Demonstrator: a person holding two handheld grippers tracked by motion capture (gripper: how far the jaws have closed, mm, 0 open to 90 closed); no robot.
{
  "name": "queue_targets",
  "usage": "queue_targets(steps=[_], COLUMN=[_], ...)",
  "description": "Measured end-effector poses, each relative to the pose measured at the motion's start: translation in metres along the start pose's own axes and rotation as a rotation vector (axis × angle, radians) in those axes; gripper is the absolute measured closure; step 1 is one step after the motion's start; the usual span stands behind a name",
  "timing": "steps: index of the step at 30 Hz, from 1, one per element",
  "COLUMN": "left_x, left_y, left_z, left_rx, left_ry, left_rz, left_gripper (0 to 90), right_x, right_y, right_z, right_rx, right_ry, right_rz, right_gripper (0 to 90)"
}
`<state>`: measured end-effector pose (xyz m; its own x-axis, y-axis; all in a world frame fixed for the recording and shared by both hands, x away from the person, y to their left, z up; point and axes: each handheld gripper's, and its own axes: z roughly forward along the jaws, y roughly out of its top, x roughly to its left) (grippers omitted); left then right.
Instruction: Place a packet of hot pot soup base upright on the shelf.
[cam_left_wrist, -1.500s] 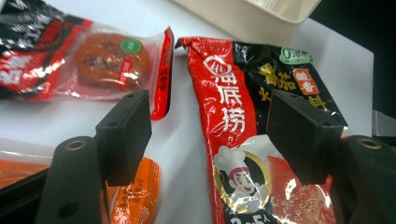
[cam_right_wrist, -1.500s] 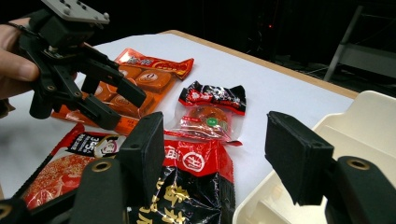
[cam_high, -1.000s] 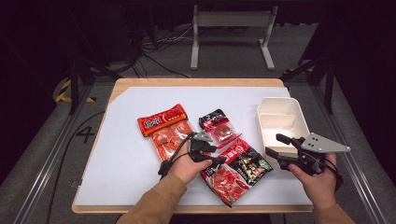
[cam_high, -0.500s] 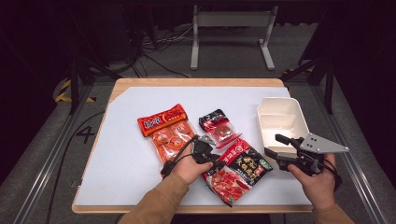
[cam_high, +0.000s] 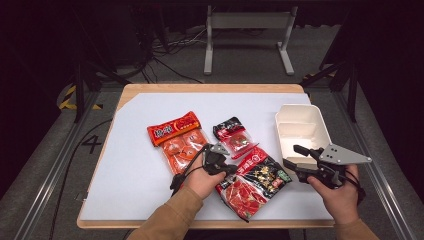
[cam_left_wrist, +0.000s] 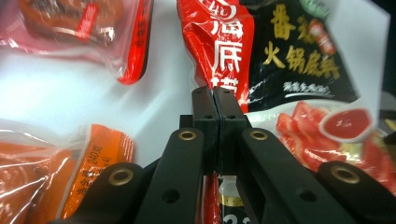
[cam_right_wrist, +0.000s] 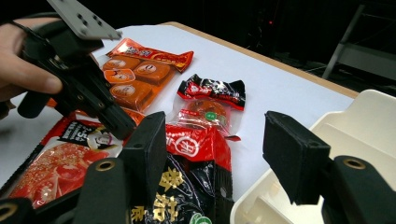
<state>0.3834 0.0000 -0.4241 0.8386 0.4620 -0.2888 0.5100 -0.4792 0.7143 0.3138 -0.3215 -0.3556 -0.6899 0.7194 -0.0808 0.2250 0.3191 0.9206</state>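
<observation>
The surface (cam_high: 150, 200) is a white sheet over a wooden top, whose edge shows along the far side and the near-left corner; on it lie three packets and a tray; an orange packet (cam_high: 176, 137) sits left of centre; just to its right lies a small red-and-black packet (cam_high: 233, 133); nearer the person, a larger red-and-black packet (cam_high: 252, 182) lies at an angle, its upper corner touching or overlapping the small one; a white tray (cam_high: 302, 131) with two compartments rests at the right edge, close beside the large packet.
</observation>
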Motion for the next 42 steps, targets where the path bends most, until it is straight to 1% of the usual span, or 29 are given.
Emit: queue_targets(steps=[2,5,8,9,10,11,13,15,17,22,25,32,34,39,42], left_x=[-0.004,-0.009,-0.012,-0.013,-0.013,-0.014,-0.015,-0.017,-0.02,-0.025,-0.029,-0.036,-0.038,-0.042,-0.044], left_y=[0.002,0.004,0.006,0.006,0.007,0.007,0.007,0.008,0.008,0.01,0.012,0.017,0.018,0.023,0.025], left_z=[-0.007,-0.019,-0.032,-0.034,-0.038,-0.041,-0.047,-0.053,-0.057,-0.068,-0.076,-0.089,-0.093,-0.102,-0.108], left_rx=[-0.025,-0.062,-0.094,-0.097,-0.1,-0.108,-0.126,-0.145,-0.16,-0.194,-0.218,-0.233,-0.24,-0.273,-0.296], left_ry=[-0.01,-0.008,0.0,0.005,0.018,0.024,0.025,0.031,0.039,0.062,0.092,0.134,0.139,0.138,0.142], left_rz=[0.003,0.021,0.046,0.051,0.07,0.079,0.091,0.109,0.117,0.14,0.17,0.213,0.222,0.229,0.235], left_gripper=[89.8,90.0,90.0,89.9,89.9,89.9,90.0,90.0,90.0,90.0,90.0,90.0,90.0,90.0,90.0], right_x=[-0.001,-0.001,0.0,0.0,0.0,0.0,-0.001,-0.002,-0.002,0.001,0.003,0.009,0.011,0.013,0.014], right_y=[0.0,0.0,0.001,0.002,0.002,0.002,0.002,0.001,0.001,0.0,-0.001,-0.004,-0.006,-0.009,-0.01], right_z=[0.0,0.0,-0.002,-0.003,-0.003,-0.004,-0.004,-0.004,-0.004,0.0,0.002,0.012,0.015,0.021,0.023], right_rx=[0.0,-0.001,-0.007,-0.01,-0.008,-0.007,-0.008,-0.006,0.0,0.014,0.022,0.052,0.063,0.078,0.078], right_ry=[-0.001,-0.002,-0.003,-0.009,-0.018,-0.027,-0.033,-0.031,-0.029,-0.007,0.005,0.037,0.043,0.061,0.073], right_rz=[0.002,0.002,0.005,0.005,0.01,0.018,0.03,0.039,0.047,0.05,0.055,0.054,0.052,0.056,0.07], right_gripper=[40.7,40.9,40.9,41.1,41.5,42.1,42.1,42.0,41.9,41.9,41.9,42.1,42.2,41.6,40.1])
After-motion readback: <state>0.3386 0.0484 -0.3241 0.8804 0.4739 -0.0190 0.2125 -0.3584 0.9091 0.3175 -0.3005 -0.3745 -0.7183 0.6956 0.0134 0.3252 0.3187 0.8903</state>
